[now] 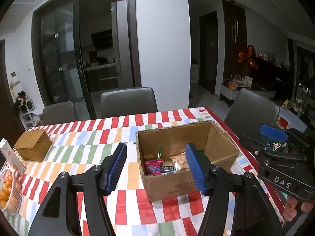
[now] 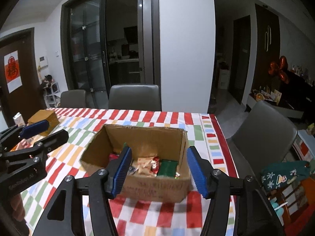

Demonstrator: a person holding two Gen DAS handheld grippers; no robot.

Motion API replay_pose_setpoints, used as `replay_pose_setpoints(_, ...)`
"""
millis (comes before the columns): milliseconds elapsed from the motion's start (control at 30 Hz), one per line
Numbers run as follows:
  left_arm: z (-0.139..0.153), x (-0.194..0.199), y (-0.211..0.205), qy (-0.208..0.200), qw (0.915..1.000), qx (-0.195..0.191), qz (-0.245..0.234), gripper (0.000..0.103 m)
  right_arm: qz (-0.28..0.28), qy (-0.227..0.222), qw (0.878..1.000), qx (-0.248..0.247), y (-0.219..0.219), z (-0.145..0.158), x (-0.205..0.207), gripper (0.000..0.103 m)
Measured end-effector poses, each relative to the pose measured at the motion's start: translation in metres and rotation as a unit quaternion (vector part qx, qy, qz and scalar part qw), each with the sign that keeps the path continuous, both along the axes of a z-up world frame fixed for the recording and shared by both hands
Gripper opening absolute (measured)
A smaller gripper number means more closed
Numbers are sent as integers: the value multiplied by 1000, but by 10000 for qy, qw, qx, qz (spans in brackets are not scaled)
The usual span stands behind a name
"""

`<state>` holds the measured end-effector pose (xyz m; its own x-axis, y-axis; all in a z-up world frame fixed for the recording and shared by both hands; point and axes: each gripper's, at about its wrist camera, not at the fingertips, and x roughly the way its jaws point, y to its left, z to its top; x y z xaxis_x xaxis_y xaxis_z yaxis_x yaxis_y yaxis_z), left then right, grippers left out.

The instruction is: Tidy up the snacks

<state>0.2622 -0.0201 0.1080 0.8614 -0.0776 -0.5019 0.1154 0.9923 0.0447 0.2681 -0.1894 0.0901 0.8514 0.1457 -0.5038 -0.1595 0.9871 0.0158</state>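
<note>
An open cardboard box (image 1: pixel 171 184) (image 2: pixel 153 190) stands on the checked tablecloth and holds several snack packets (image 1: pixel 157 166) (image 2: pixel 149 166), among them a pink one, a green one and pale wrapped biscuits. My left gripper (image 1: pixel 155 166) hovers before the box's left front corner, jaws apart with nothing between the blue pads. My right gripper (image 2: pixel 158 168) hangs over the box's front wall, jaws apart and empty. Each gripper also shows in the other's view: the right one (image 1: pixel 275 135) at the right edge, the left one (image 2: pixel 39 130) at the left edge.
A woven lidded basket (image 1: pixel 33 144) (image 2: pixel 44 120), a milk carton (image 1: pixel 11 157) and a bowl of oranges (image 1: pixel 7 190) stand on the table's left. Grey chairs (image 1: pixel 129 101) (image 2: pixel 263 131) ring the table. A bag of goods (image 2: pixel 285 174) lies off the right edge.
</note>
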Motion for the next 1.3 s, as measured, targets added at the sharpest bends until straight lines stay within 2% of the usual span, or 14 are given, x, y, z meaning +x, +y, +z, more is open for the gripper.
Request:
replay_pose_setpoints(200, -2, -42, 2, -229, 9997, 5, 37, 74, -54, -279, 9996, -59, -2, -3, -42, 73)
replay_pose_setpoints(533, -15, -96, 4, -388, 9991, 64, 181, 88, -186, -473, 9986, -126, -7, -17, -98, 83)
replay_pose_setpoints(833, -28, -125, 8, -292, 9992, -29, 273, 92, -294, -570, 9976, -250, -10, -25, -130, 87)
replay_pose_setpoints(1300, -36, -146, 14, -215, 9991, -33, 351, 96, -213, -462, 9983, -283, -10, -34, -152, 87)
